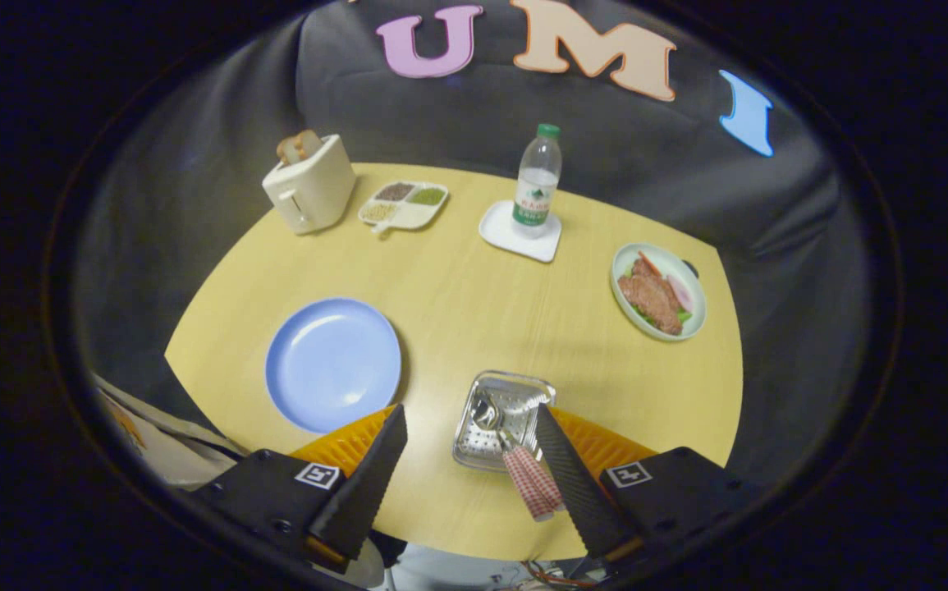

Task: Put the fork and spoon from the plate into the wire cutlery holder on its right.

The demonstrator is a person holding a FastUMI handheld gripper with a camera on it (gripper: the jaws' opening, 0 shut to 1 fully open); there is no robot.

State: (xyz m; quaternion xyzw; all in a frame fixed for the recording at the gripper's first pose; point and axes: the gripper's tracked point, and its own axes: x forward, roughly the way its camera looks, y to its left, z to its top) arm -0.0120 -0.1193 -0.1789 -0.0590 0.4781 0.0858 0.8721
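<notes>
A round blue plate (332,364) lies on the yellow table, just beyond my left finger, with nothing on it. To its right stands a shiny perforated metal cutlery holder (515,390). A spoon (486,410) and a fork (529,435) lie inside it. Their red-checked handles (533,486) stick out over the holder's near rim, against my right finger. My gripper (469,414) hangs above the near side of the table, open, with nothing between its fingers. The right fingertip overlaps the holder's near right corner.
Further back are a cream toaster (309,185) with bread, a divided dish of grains (404,205), a water bottle (537,185) on a white coaster, and a plate of meat and vegetables (658,291) at the right. The table's near edge (457,546) runs under the fingers.
</notes>
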